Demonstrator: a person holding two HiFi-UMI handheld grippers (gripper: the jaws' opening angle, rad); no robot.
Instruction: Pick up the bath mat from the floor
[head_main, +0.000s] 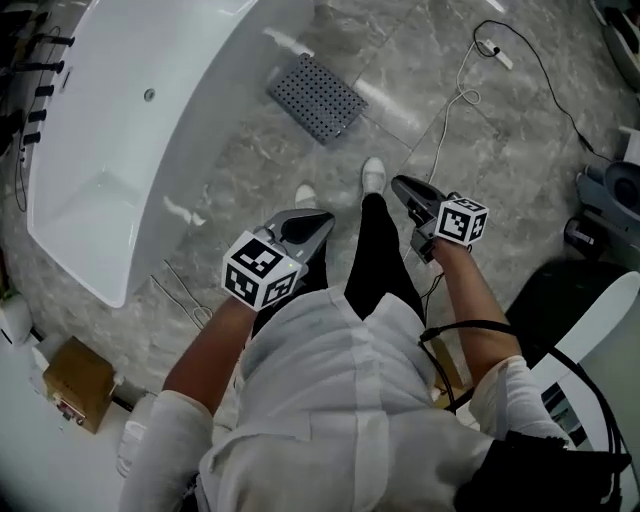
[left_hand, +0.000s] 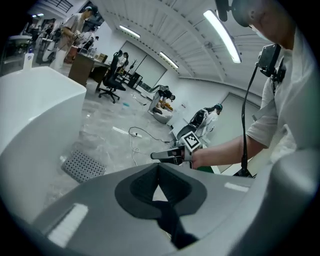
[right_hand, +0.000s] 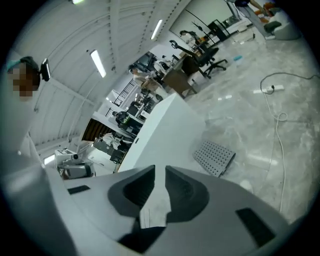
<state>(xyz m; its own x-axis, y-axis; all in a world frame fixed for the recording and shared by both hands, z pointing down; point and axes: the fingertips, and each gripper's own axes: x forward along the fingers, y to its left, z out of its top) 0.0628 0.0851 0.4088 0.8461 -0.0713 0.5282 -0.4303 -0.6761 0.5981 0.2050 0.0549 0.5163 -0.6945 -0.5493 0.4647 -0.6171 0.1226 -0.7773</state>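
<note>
The bath mat (head_main: 316, 98) is a grey rectangle full of small holes. It lies flat on the marble floor beside the bathtub, ahead of the person's feet. It also shows in the left gripper view (left_hand: 82, 166) and the right gripper view (right_hand: 215, 157). My left gripper (head_main: 318, 222) hangs over the person's left leg, well short of the mat; its jaws (left_hand: 159, 166) meet at the tips with nothing in them. My right gripper (head_main: 400, 185) is by the right foot, also apart from the mat. Its jaws (right_hand: 160, 171) stand a narrow gap apart and hold nothing.
A large white bathtub (head_main: 150, 130) fills the left side, its edge close to the mat. A white cable (head_main: 455, 100) runs over the floor to the right of the mat. A cardboard box (head_main: 78, 380) sits at lower left. Dark equipment (head_main: 610, 205) stands at right.
</note>
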